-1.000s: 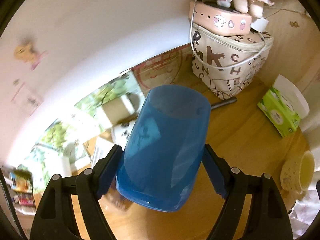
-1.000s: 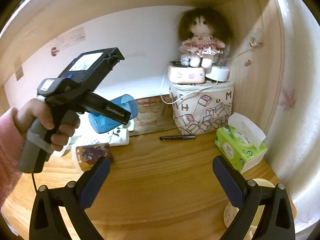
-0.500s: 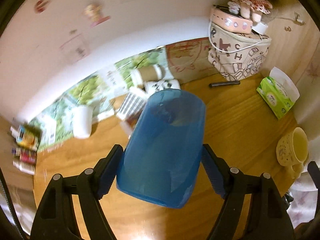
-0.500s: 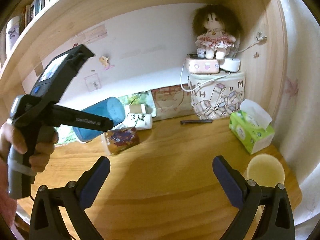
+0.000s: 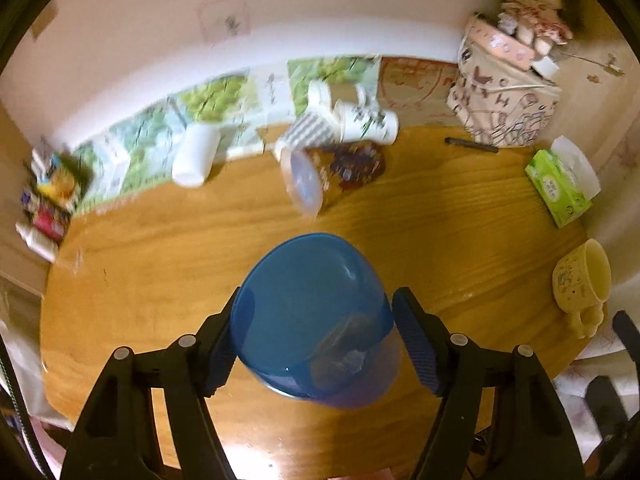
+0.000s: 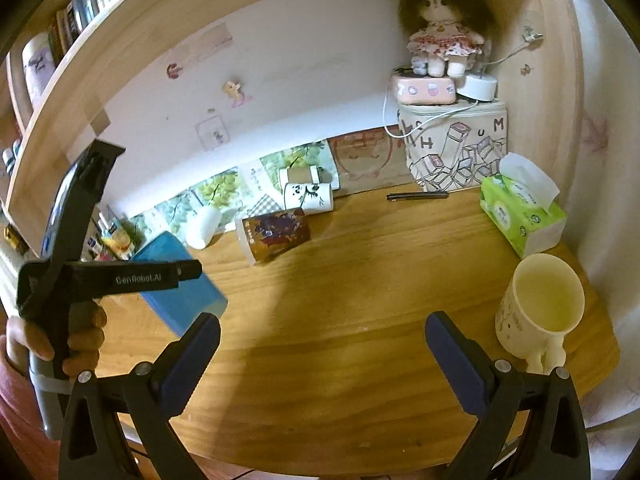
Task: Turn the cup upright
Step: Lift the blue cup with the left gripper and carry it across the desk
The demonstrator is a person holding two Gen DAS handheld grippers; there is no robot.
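My left gripper (image 5: 316, 340) is shut on a translucent blue plastic cup (image 5: 312, 316) and holds it above the wooden desk (image 5: 440, 232). The cup's flat base points away from the camera and down toward the desk. In the right wrist view the same cup (image 6: 176, 280) hangs tilted at the left, held by the left gripper (image 6: 180, 270) in a person's hand. My right gripper (image 6: 322, 354) is open and empty above the desk's front part (image 6: 340, 300).
A brown printed cup (image 6: 276, 234), a white cup (image 6: 204, 226) and a panda-print cup (image 6: 308, 196) lie on their sides near the wall. A cream mug (image 6: 540, 308) stands upright at the right. A green tissue box (image 6: 520, 208), a pen (image 6: 416, 196) and a patterned bag (image 6: 456, 148) are behind.
The left gripper has tilted downward with the blue cup, so the cup's far end now points toward the desk. The right gripper's view has drawn back slightly.
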